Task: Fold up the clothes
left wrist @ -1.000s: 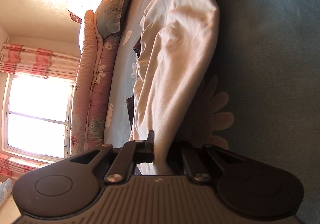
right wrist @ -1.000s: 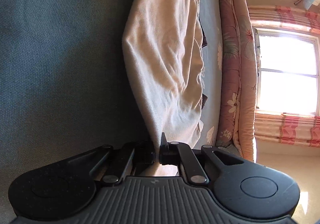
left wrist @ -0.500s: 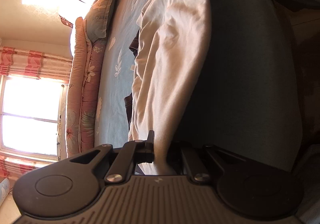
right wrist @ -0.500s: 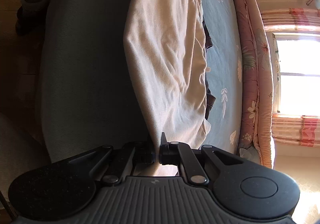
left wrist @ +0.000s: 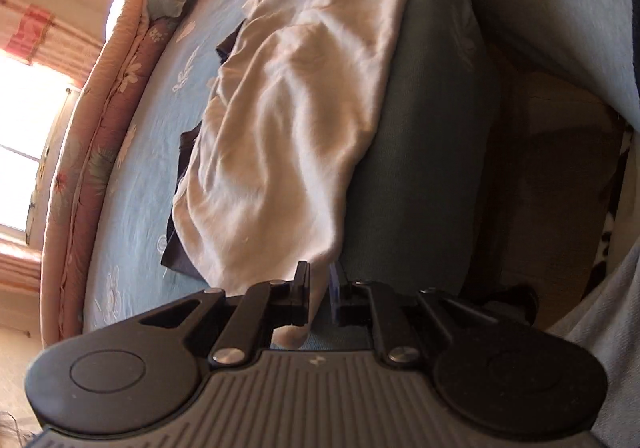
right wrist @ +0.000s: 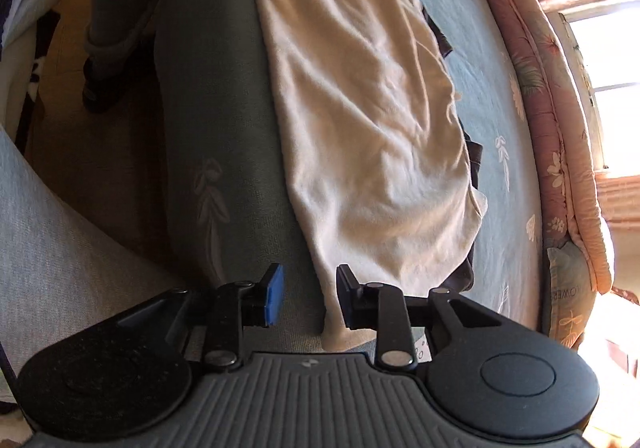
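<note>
On blue embroidered bedspread [left wrist: 132,184], near edge: cream garment [left wrist: 288,136], soft, creased, elongated, over dark clothing [left wrist: 182,248]. Left gripper [left wrist: 318,298] and right gripper [right wrist: 308,298], angled down, jaws opening, one garment end loose between each pair.

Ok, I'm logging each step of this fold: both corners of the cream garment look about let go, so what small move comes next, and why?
Probably draw both back clear. The right hand-held gripper is opening, its pads off the garment; the left hand-held gripper is just opening, a corner between its pads. The garment lies doubled along the bed edge, ready for smoothing.
</note>
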Tool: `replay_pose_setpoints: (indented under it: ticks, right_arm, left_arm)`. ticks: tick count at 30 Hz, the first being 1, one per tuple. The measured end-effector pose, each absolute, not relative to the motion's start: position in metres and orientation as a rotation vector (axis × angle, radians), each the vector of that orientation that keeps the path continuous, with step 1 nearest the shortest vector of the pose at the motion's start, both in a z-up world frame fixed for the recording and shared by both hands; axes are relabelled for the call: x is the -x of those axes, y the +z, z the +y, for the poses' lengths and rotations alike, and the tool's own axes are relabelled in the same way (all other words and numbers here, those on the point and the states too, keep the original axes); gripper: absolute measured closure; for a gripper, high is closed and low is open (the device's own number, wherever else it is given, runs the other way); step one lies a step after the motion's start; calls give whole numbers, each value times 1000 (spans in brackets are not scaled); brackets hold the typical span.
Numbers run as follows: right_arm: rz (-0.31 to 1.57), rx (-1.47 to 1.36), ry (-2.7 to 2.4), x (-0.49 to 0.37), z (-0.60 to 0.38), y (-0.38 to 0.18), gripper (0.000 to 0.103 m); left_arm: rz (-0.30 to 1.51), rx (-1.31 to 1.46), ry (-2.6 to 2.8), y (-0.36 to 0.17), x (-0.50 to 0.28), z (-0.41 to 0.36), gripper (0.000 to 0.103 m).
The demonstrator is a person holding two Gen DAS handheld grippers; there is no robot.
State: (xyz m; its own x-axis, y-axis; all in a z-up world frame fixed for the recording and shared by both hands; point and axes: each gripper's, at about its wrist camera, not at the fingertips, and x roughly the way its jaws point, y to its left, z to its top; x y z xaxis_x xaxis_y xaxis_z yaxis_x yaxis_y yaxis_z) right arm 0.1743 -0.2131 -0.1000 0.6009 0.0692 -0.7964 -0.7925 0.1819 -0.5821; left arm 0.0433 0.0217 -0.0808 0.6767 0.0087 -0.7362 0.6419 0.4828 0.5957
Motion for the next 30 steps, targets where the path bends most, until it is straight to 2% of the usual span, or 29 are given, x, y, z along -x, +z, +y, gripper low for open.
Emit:
replay_pose_setpoints:
  ticks: [1,4,6,9,13,15,18,23,30]
  right_arm:
    - [722,1181,680,-181,-217,-90,53]
    - [734,933,633,-212,-226,-63,50]
    - [765,760,599,-237,-230,-60,50]
    - [830,536,568,-253,-240,-78,50]
    - [899,402,511,-249,-253,-113,47]
    - [924,310,496,-249,-273,-116,37]
    - [914,277,465,-249,-292,-109,36]
    - [810,182,447,-269,-286,-81,31]
    - [731,16,337,-313,-236,-85,27]
  left_arm:
    - [751,-932,-417,-70,-52,27,91]
    - [739,-715,-369,-44,-83,38,91]
    - [745,-616,-366,-46,-99,36,83]
    - [808,-436,-412,-65,-110,30,82]
    - [926,-324,-387,-102,-104,36,77]
    - [946,-240,-375,-105,-99,54,62]
    - [965,-152,-360,-87,-105,74,60]
    - [859,-10,-341,-53,-151,87,55]
    - [848,86,-215,-87,-223,93,55]
